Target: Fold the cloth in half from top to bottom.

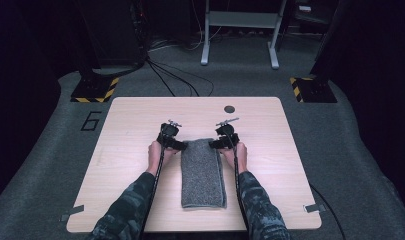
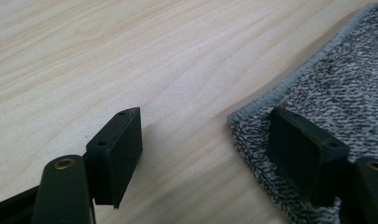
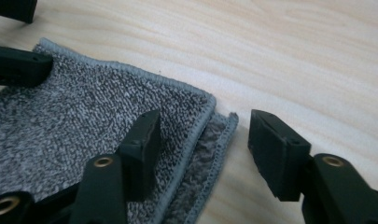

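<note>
A grey folded towel (image 1: 202, 175) lies lengthwise on the middle of the wooden table (image 1: 140, 120). My left gripper (image 1: 182, 146) is at its far left corner, and my right gripper (image 1: 215, 144) is at its far right corner. In the left gripper view the open gripper (image 2: 205, 126) straddles the towel's (image 2: 345, 84) corner, one jaw on bare wood and the other on the cloth. In the right gripper view the open gripper (image 3: 205, 123) straddles the layered edge of the towel (image 3: 84, 107), one jaw on cloth and the other over wood. The left gripper (image 3: 16, 35) shows at the top left there.
A dark round hole (image 1: 229, 109) sits near the table's far edge. Tape tabs mark the front corners (image 1: 71, 212) (image 1: 315, 207). On the carpet beyond stand two yellow-and-black striped bases (image 1: 95, 90) (image 1: 312, 89), cables (image 1: 175, 80) and a white frame (image 1: 240, 30).
</note>
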`<state>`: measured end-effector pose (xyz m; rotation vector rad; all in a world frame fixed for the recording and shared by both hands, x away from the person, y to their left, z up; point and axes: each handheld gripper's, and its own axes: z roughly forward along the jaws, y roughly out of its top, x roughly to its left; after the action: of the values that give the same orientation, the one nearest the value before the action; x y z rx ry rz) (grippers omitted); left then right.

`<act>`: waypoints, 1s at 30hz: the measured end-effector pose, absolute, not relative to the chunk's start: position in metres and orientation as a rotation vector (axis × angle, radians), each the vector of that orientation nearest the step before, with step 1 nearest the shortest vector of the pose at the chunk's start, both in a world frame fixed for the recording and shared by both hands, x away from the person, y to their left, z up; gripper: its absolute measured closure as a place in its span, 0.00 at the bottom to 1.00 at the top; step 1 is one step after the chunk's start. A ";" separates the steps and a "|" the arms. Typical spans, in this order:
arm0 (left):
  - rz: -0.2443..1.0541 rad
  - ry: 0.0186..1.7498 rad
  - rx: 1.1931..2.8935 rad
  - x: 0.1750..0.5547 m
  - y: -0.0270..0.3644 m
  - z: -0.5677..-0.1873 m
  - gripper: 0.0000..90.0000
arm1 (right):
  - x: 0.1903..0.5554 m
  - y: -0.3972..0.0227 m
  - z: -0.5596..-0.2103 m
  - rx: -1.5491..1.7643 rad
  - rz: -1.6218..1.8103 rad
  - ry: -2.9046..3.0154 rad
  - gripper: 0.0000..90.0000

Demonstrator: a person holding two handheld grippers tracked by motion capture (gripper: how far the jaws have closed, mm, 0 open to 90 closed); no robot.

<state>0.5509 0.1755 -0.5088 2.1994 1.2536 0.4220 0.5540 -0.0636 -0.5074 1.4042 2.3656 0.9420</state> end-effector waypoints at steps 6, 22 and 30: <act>0.436 1.214 2.198 0.547 0.174 -0.509 0.39 | 0.552 -0.060 -0.510 1.345 0.925 2.328 0.67; 0.401 1.131 2.180 0.537 0.168 -0.510 0.83 | 0.548 -0.058 -0.511 1.362 0.978 2.347 0.92; 0.388 1.118 2.168 0.534 0.166 -0.511 0.95 | 0.545 -0.060 -0.513 1.381 1.018 2.325 0.94</act>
<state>0.5345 0.1661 -0.5113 2.1682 1.1177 0.3879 0.5452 -0.0599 -0.5135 1.3812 2.3253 1.0185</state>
